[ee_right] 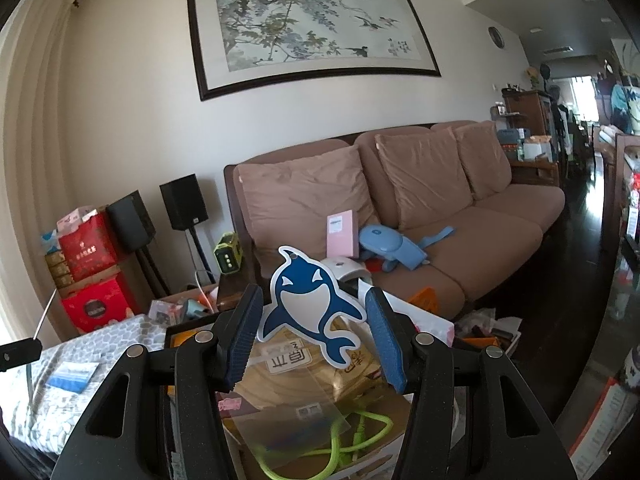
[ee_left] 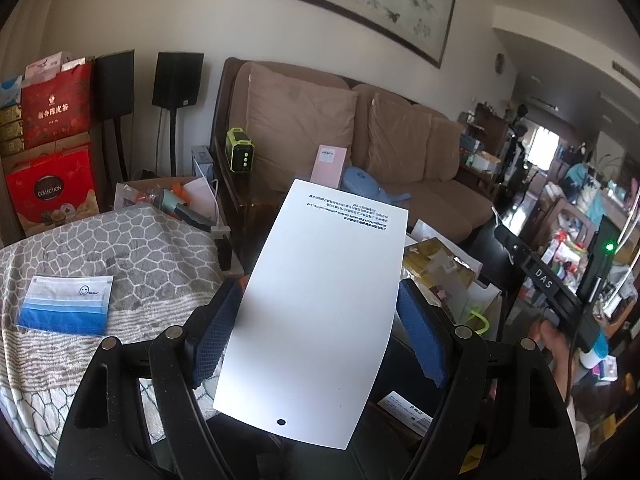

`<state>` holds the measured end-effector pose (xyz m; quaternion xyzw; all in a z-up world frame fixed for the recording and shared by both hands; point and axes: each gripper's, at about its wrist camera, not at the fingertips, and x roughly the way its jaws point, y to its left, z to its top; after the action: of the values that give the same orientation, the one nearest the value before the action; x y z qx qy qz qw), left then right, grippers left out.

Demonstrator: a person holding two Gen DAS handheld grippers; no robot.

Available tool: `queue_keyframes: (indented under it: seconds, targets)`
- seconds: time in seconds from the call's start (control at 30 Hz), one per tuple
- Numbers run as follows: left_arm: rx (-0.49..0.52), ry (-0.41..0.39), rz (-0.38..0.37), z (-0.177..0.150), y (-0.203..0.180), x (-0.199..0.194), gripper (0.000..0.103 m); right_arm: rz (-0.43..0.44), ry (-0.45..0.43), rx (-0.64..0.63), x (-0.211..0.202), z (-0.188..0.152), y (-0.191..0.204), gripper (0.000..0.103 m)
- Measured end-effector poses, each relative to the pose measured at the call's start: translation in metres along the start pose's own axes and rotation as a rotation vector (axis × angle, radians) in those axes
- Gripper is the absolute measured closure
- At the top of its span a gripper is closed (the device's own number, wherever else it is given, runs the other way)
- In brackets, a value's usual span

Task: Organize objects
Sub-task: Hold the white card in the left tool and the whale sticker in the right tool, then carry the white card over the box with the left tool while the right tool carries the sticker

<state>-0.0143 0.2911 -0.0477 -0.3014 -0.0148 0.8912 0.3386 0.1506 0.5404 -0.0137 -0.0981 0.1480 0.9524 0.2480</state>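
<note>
Left wrist view: the left gripper [ee_left: 320,320] pinches a white printed card [ee_left: 320,300] by its long edges, above a grey patterned blanket [ee_left: 140,248] bearing a blue-striped packet [ee_left: 66,304].

Right wrist view: the right gripper [ee_right: 312,336] clamps a blue whale-shaped card [ee_right: 310,304], upright before the brown sofa [ee_right: 400,208].
</note>
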Motion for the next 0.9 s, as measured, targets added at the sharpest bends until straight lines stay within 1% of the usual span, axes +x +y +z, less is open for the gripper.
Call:
queue_keyframes:
  seconds: [0.53, 0.9]
  targets:
    - [0.023, -0.008, 0.009, 0.0, -0.006, -0.002, 0.027, -0.016, 0.0, 0.006, -0.004, 0.001, -0.015, 0.048]
    - [0.029, -0.002, -0.007, 0.0, -0.01, -0.003, 0.027, -0.006, -0.005, -0.009, -0.007, 0.001, -0.021, 0.048]
